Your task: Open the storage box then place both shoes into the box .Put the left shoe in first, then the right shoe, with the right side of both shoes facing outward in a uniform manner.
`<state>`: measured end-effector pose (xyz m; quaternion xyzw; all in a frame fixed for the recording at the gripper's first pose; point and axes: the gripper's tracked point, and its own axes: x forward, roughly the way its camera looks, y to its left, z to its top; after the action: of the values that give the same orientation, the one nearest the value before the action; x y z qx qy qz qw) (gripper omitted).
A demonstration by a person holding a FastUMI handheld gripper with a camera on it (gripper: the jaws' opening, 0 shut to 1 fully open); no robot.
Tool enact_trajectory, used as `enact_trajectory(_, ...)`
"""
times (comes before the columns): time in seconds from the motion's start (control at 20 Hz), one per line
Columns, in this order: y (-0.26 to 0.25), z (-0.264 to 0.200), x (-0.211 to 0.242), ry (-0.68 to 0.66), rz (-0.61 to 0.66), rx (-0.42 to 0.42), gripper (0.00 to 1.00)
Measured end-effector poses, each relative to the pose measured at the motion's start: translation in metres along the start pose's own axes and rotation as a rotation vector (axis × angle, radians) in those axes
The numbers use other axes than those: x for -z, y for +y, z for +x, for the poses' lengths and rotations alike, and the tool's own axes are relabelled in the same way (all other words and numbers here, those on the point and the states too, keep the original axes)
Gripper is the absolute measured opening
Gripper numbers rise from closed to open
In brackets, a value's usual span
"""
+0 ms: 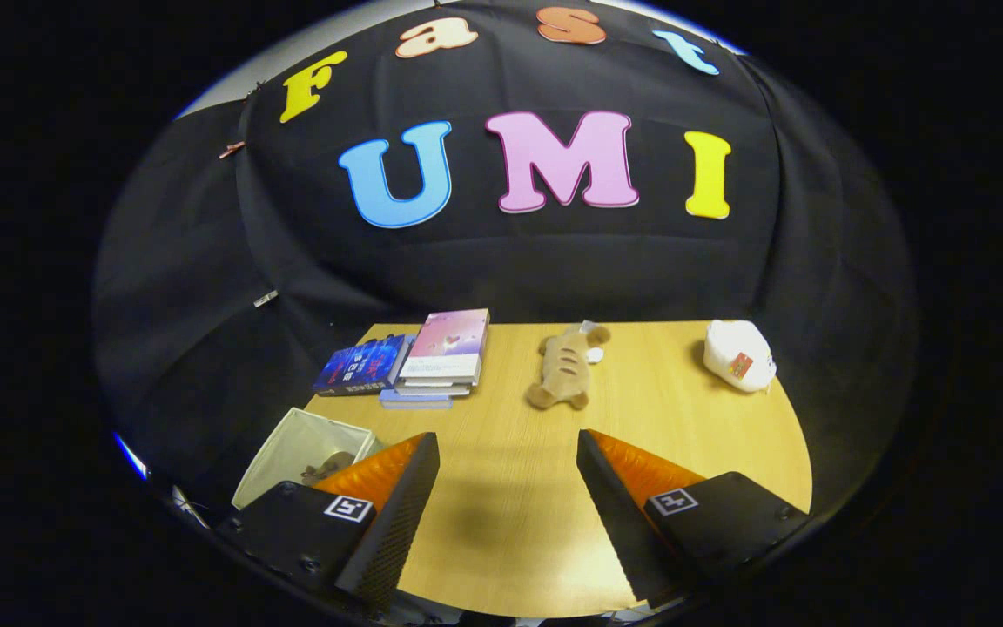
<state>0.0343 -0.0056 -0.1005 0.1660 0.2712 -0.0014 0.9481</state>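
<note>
My gripper (508,442) hovers above the wooden table (501,522), open, with only bare tabletop between its fingers. A white open-topped fabric box (288,444) stands off the table's left edge, just beyond my left finger. Inside it lies a small brown item (327,470), partly hidden by that finger.
A brown plush toy (564,366) lies ahead of the fingers at mid table. A white plush toy (737,353) sits at the far right corner. A stack of books (445,353) and a blue book (362,366) rest at the far left, by the black cloth wall.
</note>
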Motion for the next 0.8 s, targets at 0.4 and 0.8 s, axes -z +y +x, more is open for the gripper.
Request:
enact_trajectory(0.4, -0.016, -0.023, -0.048, -0.232, -0.128, 0.023, 0.99)
enact_trajectory(0.8, -0.015, -0.055, -0.076, -0.393, -0.252, 0.072, 0.96)
